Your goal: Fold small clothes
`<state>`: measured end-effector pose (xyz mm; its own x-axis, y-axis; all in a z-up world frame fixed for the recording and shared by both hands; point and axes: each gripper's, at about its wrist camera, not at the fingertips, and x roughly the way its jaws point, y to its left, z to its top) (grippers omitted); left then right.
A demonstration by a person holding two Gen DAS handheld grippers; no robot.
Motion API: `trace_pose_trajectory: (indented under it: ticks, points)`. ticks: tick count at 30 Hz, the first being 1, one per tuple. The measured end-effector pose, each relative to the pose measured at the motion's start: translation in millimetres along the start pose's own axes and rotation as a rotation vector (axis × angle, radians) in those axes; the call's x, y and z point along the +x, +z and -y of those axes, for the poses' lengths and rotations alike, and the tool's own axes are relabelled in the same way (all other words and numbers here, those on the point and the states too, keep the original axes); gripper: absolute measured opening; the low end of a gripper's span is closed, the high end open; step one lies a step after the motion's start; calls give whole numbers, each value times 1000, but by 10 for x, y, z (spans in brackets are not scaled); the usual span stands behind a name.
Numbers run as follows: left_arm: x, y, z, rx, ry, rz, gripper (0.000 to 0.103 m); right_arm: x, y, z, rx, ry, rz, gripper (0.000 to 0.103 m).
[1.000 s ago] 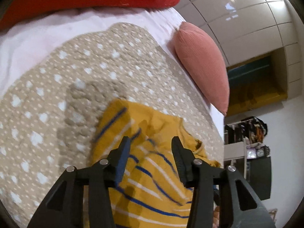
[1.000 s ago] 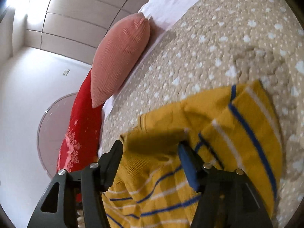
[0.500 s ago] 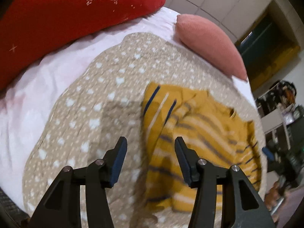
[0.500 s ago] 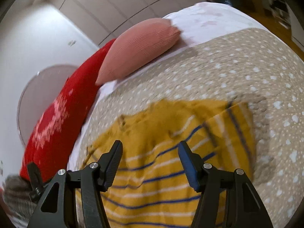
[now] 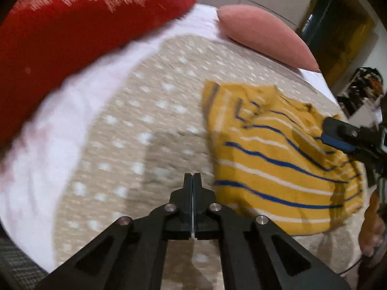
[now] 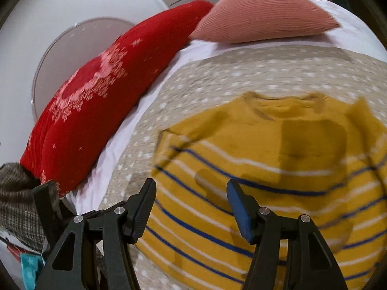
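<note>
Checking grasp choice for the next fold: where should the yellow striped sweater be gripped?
Probably the folded sleeve edge of the yellow striped sweater nearest the left hand-held gripper, approached low from that side: that doubled edge stands slightly raised off the spotted blanket.

red pillow [image 6: 96,111], pink cushion [image 6: 263,14], dotted blanket [image 5: 145,125]

Bed's dotted beige quilt [image 6: 217,77] bearing a striped yellow top [image 6: 278,159], red pillow [image 6: 101,106] and pink pillow [image 6: 263,14].
</note>
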<state>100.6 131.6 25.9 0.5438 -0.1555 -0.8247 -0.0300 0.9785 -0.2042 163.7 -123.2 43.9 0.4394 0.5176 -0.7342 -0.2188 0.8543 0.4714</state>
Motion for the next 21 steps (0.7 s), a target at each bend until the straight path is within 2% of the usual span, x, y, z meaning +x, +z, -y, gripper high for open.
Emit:
trace_pose_trajectory:
  ticks: [4, 6, 7, 10, 12, 16, 18, 21]
  points:
    - [-80, -114, -106, -52, -81, -3, 4, 390, 97, -278, -29, -15, -63, 66]
    - [-90, -165, -76, -53, -87, -2, 15, 600, 122, -375, -37, -50, -100, 66]
    - [-103, -196, -52, -48, -81, 2, 17, 666, 130, -421, -42, -63, -112, 66]
    - [-142, -244, 19, -18, -16, 17, 19, 845, 126, -562, -81, -120, -132, 72]
    - [-179, -264, 44, -1, 42, 28, 25, 901, 119, -643, -112, -151, -138, 78]
    - [-288, -298, 25, 19, 126, 56, 30, 986, 96, -775, -161, -206, -146, 81]
    - [-336, -312, -7, 22, 168, 69, 36, 1023, 88, -793, -170, -230, -153, 82]
    - [-421, -335, -45, 28, 220, 92, 38, 1069, 69, -829, -184, -260, -155, 83]
